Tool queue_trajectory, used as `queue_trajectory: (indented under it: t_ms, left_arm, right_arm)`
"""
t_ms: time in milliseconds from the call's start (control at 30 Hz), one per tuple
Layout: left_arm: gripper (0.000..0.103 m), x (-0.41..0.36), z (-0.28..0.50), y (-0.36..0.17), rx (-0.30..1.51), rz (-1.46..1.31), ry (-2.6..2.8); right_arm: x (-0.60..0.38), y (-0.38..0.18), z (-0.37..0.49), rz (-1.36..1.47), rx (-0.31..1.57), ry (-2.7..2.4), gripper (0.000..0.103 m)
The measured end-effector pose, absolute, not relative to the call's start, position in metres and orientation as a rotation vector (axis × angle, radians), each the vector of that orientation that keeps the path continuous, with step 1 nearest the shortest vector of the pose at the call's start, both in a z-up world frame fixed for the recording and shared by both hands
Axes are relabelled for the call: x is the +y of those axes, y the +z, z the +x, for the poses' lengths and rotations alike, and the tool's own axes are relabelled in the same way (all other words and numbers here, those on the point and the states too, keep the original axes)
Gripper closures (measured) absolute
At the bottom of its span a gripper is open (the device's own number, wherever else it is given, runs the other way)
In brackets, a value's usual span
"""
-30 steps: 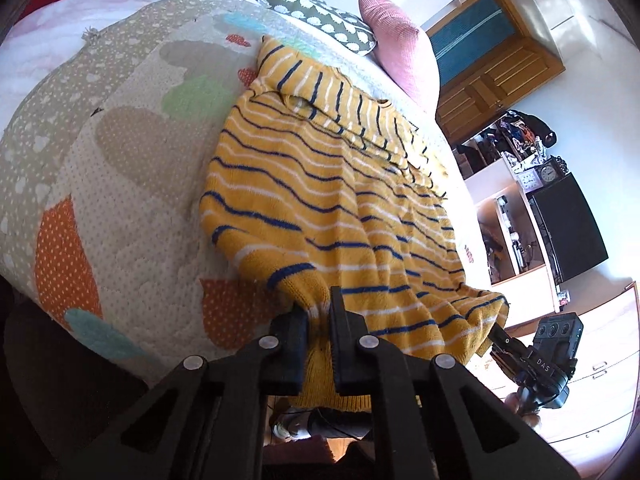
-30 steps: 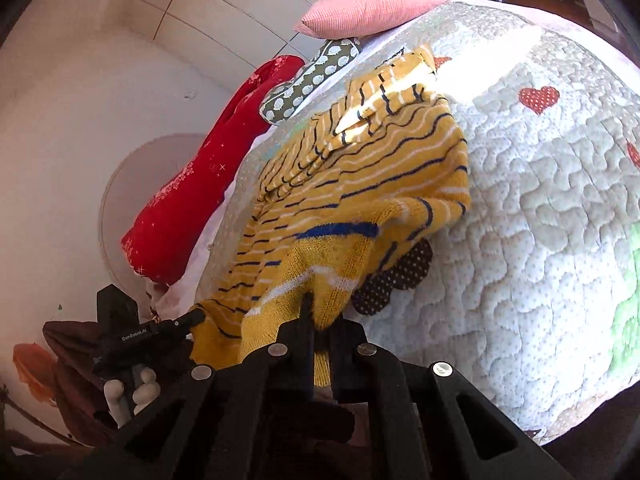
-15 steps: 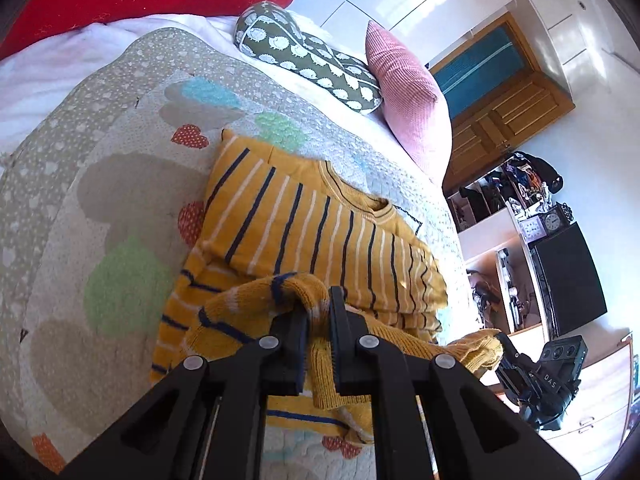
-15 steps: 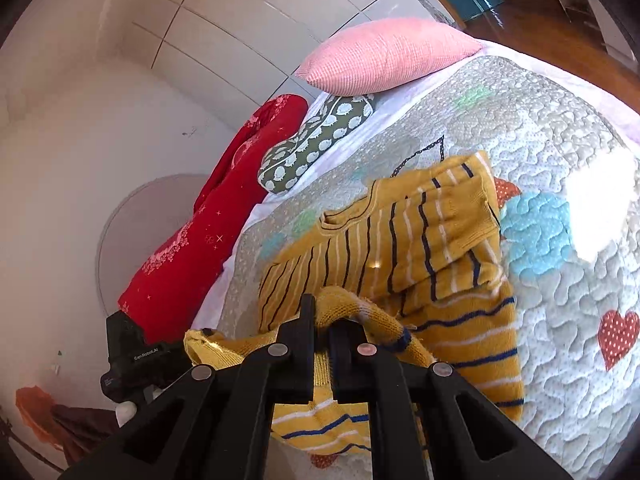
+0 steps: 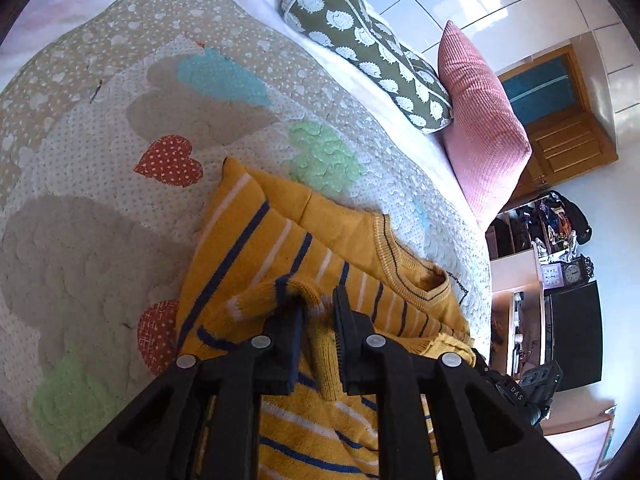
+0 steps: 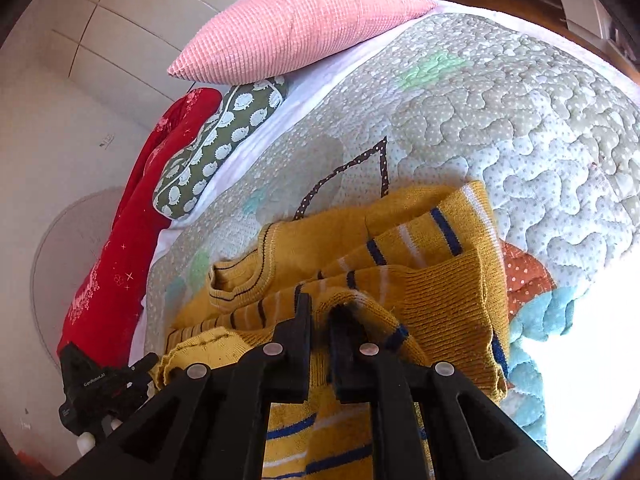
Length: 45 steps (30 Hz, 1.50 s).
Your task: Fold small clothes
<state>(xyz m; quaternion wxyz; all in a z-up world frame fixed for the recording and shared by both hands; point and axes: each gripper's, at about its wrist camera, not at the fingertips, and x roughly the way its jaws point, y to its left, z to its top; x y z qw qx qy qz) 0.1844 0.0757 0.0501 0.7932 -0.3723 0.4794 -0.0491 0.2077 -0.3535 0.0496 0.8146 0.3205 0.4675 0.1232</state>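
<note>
A small mustard-yellow sweater with navy and white stripes lies folded over itself on the quilt; it also shows in the right wrist view. Its ribbed collar faces the pillows. My left gripper has its jaws slightly parted around the sweater's hem, which drapes between them. My right gripper is nearly closed on the other hem corner, the knit bunched between its jaws. Both sit low over the folded-up bottom half.
The quilted patchwork bedspread covers the bed. A pink pillow, a green hedgehog-print bolster and a red cushion lie at the head. A wooden door and shelves stand to the right.
Both grippers carried the sweater's bottom hem up from the bed edge toward the collar, folding it in half. The left jaws have parted slightly.
</note>
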Motion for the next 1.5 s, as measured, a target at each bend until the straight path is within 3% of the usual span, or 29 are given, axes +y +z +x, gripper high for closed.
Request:
queue_trajectory:
  t_ms: [133,233,333,367,567,733,833,867,933,967,1133,1200,1300,1500]
  left_arm:
    - [0.083,0.081,0.182,0.064,0.998,-0.807,-0.098]
    - [0.062,0.086,0.174,0.08,0.934,-0.778,-0.055]
    - [0.06,0.092,0.169,0.091,0.909,-0.789,-0.053]
    - [0.06,0.09,0.168,0.093,0.914,-0.779,-0.057]
    - [0.06,0.035,0.172,0.097,0.964,-0.521,-0.142]
    - [0.06,-0.006,0.196,0.068,1.067,-0.366,-0.196]
    - [0.061,0.014,0.21,0.047,1.097,-0.401,-0.079]
    - [0.063,0.028,0.214,0.039,1.112,-0.475,-0.069]
    - [0.079,0.054,0.218,0.027,1.128,-0.628,-0.07]
    - [0.08,0.063,0.218,0.024,1.129,-0.694,-0.085]
    - [0.079,0.086,0.203,0.038,1.093,-0.76,-0.115]
    - [0.074,0.091,0.191,0.051,1.078,-0.718,-0.105]
    - [0.066,0.09,0.163,0.075,1.049,-0.564,-0.052]
    - [0.063,0.065,0.078,0.113,0.935,-0.196,0.104]
  right_arm:
    - [-0.354,0.055,0.216,0.708,0.989,0.271,0.087]
    - [-0.358,0.066,0.216,0.731,0.958,0.298,0.071]
    - [-0.365,0.081,0.207,0.709,0.904,0.258,0.053]
    - [-0.369,0.086,0.204,0.713,0.887,0.256,0.051]
    - [-0.345,0.101,0.197,0.659,0.888,0.392,0.051]
    - [-0.308,0.073,0.213,0.521,1.018,0.403,0.051]
    - [-0.323,0.052,0.225,0.52,1.029,0.291,0.051]
    - [-0.333,0.046,0.228,0.544,1.031,0.262,0.052]
    - [-0.347,0.04,0.23,0.605,1.019,0.249,0.055]
    - [-0.354,0.04,0.23,0.629,1.01,0.242,0.055]
    - [-0.385,0.055,0.217,0.692,0.955,0.121,0.051]
    - [-0.397,0.063,0.204,0.713,0.941,0.125,0.051]
    - [-0.408,0.079,0.174,0.651,0.923,0.119,0.051]
    - [-0.402,0.091,0.095,0.471,0.922,0.119,0.051]
